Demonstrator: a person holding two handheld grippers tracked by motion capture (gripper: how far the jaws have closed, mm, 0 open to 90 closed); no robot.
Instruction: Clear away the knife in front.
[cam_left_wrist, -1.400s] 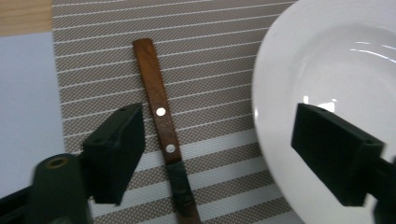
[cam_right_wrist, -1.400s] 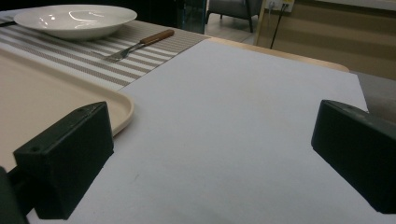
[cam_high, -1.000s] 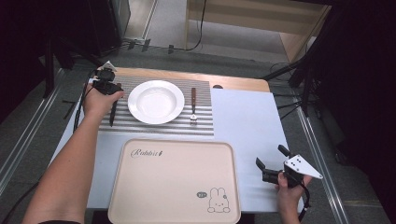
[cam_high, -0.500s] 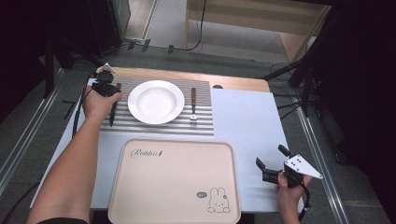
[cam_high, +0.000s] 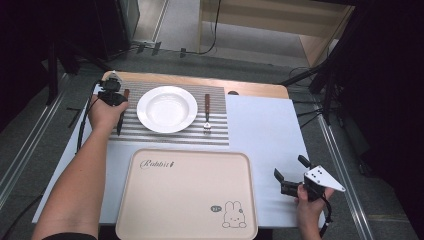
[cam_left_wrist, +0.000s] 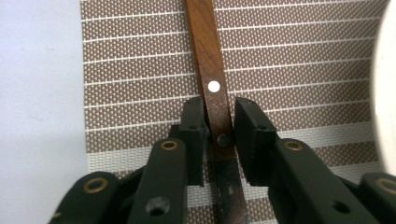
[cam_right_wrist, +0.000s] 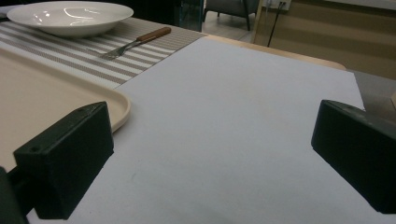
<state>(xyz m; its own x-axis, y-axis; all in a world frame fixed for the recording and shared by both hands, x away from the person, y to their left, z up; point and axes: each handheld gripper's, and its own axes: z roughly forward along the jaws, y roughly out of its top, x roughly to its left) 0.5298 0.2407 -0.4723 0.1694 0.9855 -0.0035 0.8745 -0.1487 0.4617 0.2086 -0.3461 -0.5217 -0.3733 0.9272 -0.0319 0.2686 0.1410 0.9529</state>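
Black left gripper (cam_left_wrist: 219, 126): blocky pads, brass-ringed screws along both jaws. Right gripper (cam_high: 291, 176), beside the tray (cam_high: 150, 220), carries a grey three-cornered plate.

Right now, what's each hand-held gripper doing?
Left hand-held gripper: jaws just closing around the knife handle, narrow gaps remain.
Right hand-held gripper: open, empty.

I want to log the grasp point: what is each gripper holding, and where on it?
The left gripper, just closing, straddles the knife at its wooden handle near the blade; contact is unclear. The right gripper holds nothing.
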